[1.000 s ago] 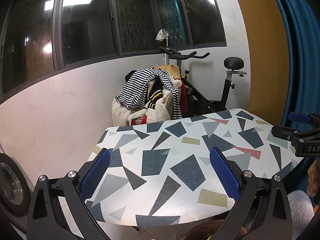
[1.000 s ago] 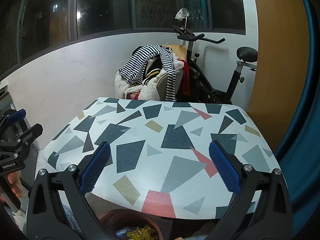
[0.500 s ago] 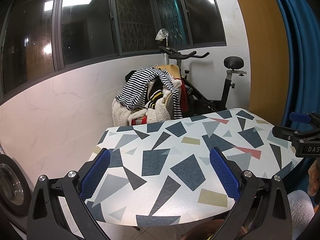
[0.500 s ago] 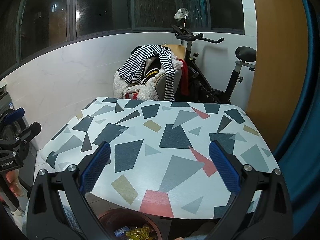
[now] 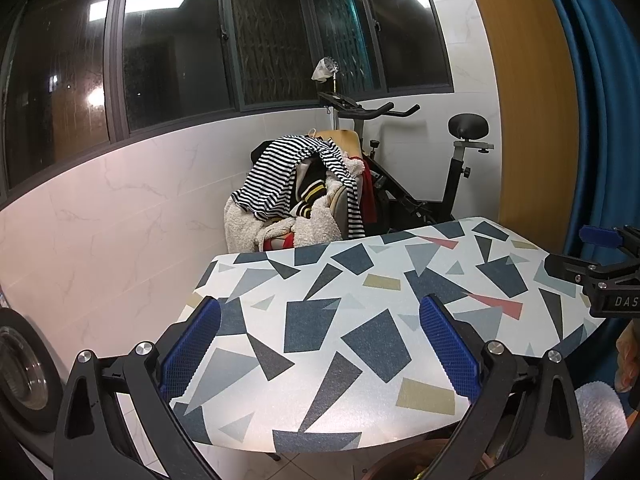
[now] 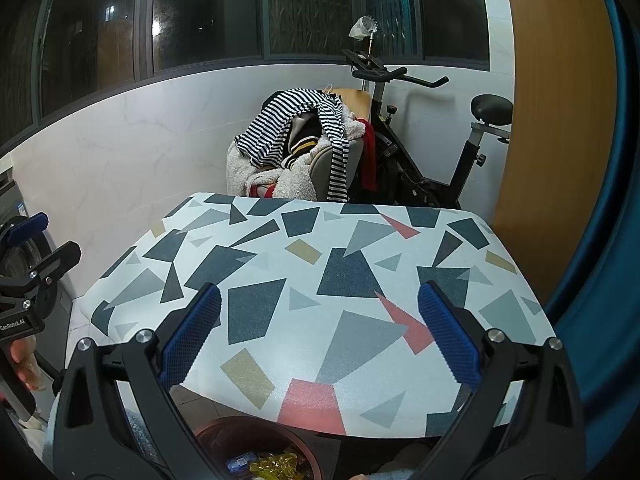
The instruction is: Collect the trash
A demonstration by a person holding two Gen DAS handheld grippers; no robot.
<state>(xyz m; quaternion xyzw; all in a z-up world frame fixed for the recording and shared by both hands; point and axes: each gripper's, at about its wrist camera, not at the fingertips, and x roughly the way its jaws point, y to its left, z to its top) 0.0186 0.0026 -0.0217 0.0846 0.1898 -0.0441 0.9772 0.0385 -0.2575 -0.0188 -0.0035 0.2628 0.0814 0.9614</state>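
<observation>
The left gripper [image 5: 320,344] and right gripper [image 6: 319,336] both hang spread wide and empty above a table [image 6: 320,240] with a geometric pattern. At the bottom of the right wrist view, a brown bin [image 6: 224,436] holds wrappers [image 6: 276,465].

Dark windows [image 5: 176,60], exercise bike [image 6: 420,148]

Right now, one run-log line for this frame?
left gripper: open, empty | right gripper: open, empty | table: no trash seen | bin: below near edge, wrappers inside
</observation>
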